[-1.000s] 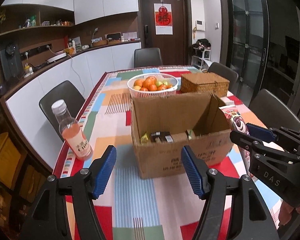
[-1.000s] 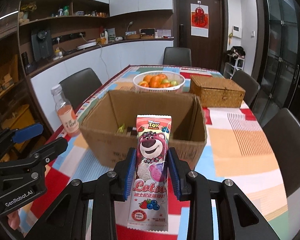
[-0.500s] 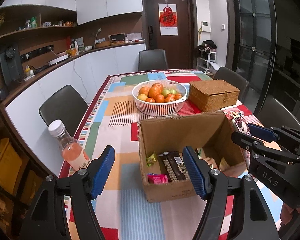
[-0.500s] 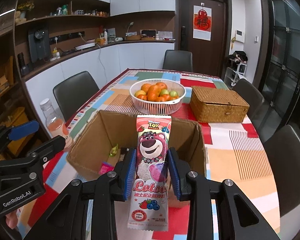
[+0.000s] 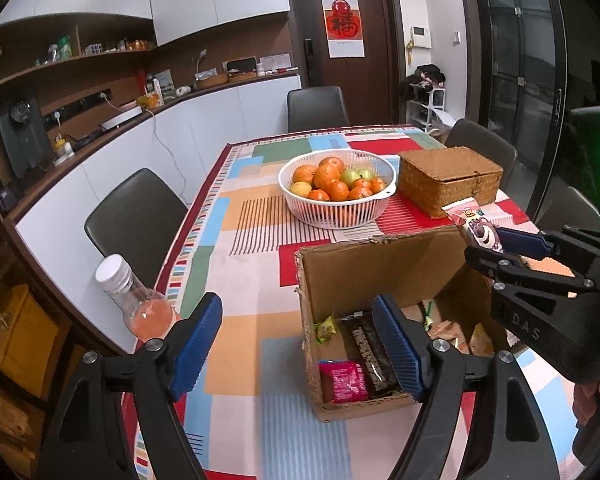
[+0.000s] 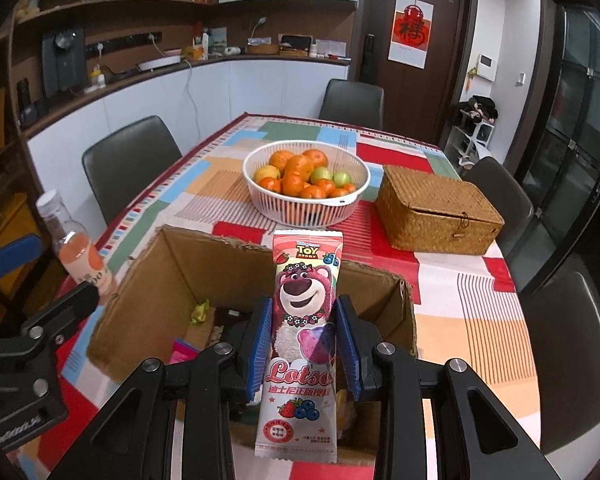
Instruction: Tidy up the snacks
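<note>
Your pink Lotso snack pack (image 6: 302,336) stood upright above the open cardboard box (image 6: 180,264), where small snacks (image 5: 344,380) lay.

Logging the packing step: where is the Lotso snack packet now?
The Lotso snack packet is clamped upright in the right tongs, over the open cardboard box, centre of the right wrist view.

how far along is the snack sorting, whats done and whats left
Done: several snacks already lie in the cardboard box, including a pink packet and dark bars. In hand: the right tongs grip the Lotso snack pack above the box. Left: dropping it in. The left tongs are open and empty.
</note>
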Action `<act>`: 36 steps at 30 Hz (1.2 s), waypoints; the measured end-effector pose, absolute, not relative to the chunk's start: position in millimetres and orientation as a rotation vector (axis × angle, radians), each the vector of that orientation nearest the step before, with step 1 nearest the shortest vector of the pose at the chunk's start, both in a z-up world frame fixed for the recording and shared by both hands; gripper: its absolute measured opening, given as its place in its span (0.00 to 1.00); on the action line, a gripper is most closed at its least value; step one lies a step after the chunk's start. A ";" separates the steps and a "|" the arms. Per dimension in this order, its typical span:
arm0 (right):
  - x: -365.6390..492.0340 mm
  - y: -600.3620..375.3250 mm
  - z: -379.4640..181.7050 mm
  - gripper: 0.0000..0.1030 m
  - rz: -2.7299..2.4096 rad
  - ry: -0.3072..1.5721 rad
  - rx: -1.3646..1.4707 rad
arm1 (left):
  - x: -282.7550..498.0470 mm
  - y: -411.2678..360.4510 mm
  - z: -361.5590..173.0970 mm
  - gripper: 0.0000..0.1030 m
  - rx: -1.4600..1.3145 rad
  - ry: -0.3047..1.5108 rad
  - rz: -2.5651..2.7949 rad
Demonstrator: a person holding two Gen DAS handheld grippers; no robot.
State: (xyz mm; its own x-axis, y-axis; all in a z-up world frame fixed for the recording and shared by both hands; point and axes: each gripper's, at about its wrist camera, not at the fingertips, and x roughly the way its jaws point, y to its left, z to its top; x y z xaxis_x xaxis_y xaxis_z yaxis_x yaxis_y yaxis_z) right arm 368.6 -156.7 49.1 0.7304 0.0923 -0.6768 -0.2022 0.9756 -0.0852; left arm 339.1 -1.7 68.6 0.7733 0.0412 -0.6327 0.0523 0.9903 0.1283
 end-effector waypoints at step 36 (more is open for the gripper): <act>161.3 -212.3 59.0 0.74 0.084 0.541 -0.041 | 161.2 -29.5 82.4 1.00 0.129 0.512 -0.078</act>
State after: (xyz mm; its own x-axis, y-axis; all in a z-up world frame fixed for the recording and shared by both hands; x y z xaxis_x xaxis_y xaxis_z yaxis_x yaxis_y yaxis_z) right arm 161.3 -212.3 59.0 0.8540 0.0695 -0.5156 -0.0910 0.9957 -0.0164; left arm 161.2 -29.5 82.4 0.8693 -0.0417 -0.4925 0.1062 0.9889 0.1037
